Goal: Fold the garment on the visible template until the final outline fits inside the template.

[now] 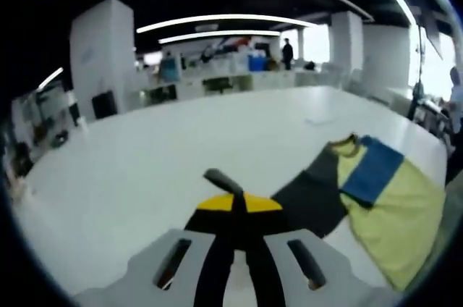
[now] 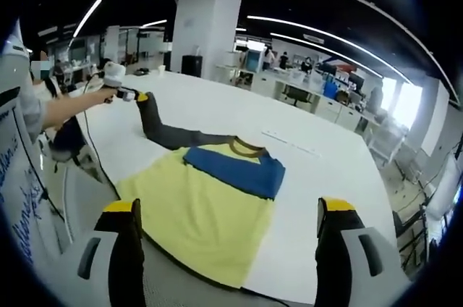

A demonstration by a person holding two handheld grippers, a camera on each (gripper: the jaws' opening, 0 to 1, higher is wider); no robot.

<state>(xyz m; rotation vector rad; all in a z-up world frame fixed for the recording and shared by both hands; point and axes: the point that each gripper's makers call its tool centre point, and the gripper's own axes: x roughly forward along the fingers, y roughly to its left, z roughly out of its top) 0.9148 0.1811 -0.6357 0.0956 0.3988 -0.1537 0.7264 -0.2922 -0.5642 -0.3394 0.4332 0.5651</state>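
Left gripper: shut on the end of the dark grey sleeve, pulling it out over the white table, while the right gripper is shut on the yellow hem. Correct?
Not quite. The right gripper is open above the shirt, holding nothing, as the right gripper view shows. The left gripper is shut on the dark grey sleeve over the white table.

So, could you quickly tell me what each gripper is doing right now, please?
Left gripper: shut on the dark sleeve.
Right gripper: open, holding nothing.
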